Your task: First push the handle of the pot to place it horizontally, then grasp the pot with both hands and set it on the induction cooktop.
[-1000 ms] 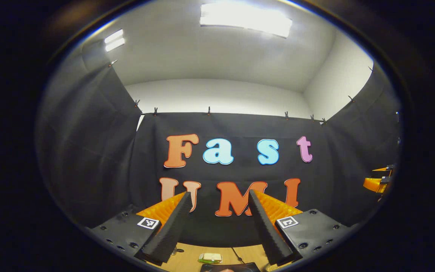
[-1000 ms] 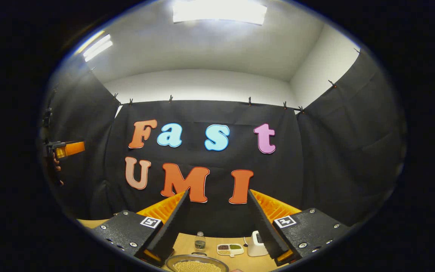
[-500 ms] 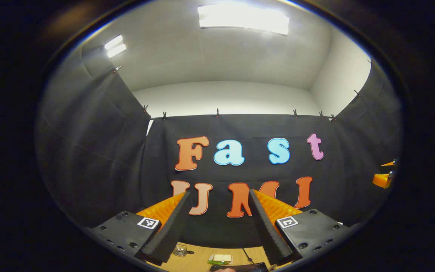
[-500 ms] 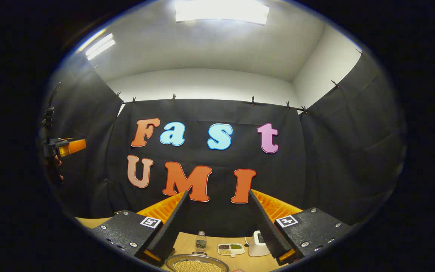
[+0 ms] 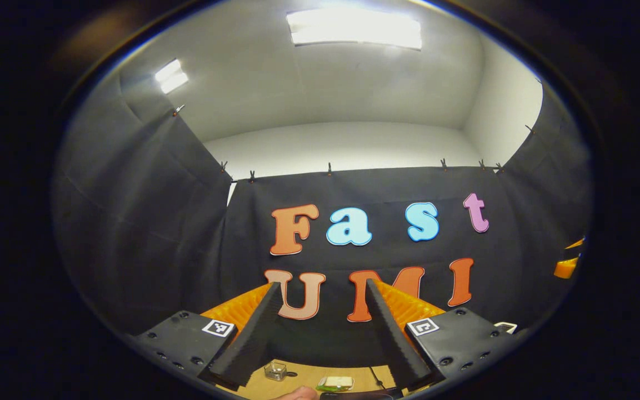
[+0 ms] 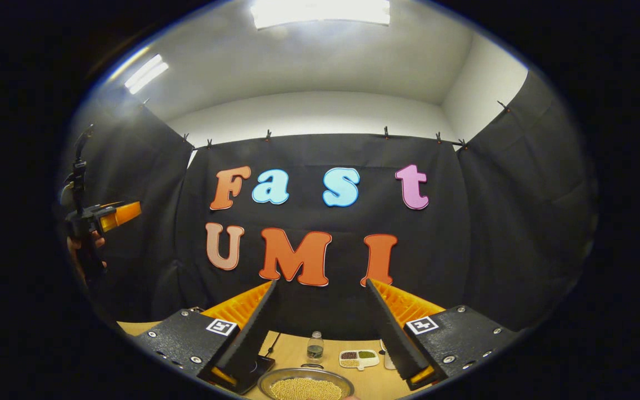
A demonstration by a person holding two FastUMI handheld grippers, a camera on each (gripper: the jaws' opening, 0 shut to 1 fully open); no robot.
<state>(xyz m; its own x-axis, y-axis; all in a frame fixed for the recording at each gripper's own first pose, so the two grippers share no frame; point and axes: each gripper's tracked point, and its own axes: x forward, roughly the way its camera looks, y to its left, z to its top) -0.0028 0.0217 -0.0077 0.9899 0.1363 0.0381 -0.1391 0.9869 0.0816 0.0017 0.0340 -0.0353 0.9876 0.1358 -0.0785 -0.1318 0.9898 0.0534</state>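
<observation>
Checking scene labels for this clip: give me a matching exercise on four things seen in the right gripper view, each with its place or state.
Things:
1. pot
2. small bottle
3. divided dish
4. left gripper

Places or states:
A. holds separate dark, green and pale portions
B. filled with pale yellow grains
C. raised at the far left of the right gripper view
D. upright, just behind the pot

Pairs: 1-B, 2-D, 3-A, 4-C
</observation>
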